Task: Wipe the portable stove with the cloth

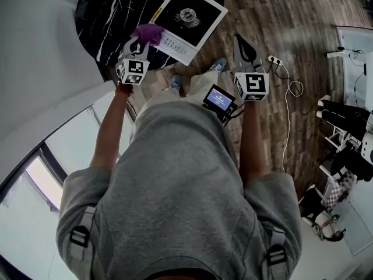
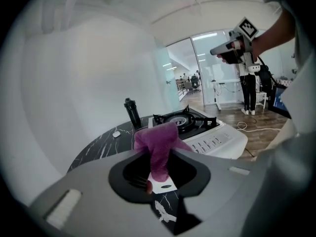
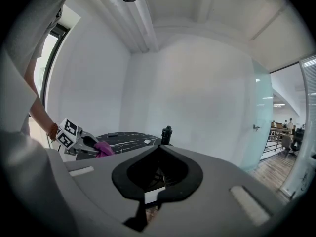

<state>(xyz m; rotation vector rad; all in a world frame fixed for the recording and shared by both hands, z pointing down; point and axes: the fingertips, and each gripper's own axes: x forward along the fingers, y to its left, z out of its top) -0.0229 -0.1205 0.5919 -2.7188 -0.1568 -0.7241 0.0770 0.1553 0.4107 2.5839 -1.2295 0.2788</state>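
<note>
The black marble table (image 1: 96,22) spreads ahead of and below the left gripper (image 1: 137,46). The stove (image 1: 189,17) sits on it, just beyond that gripper's tips. The right gripper (image 1: 245,46) hangs off to the stove's side, jaws together and empty. The purple cloth (image 1: 148,34) is clamped in the left gripper's jaws.

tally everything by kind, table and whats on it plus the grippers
black marble table: 1
portable stove: 1
purple cloth: 1
black bottle: 1
small white object: 1
hand-held gripper: 2 (left hand-held gripper, right hand-held gripper)
total: 7
</note>
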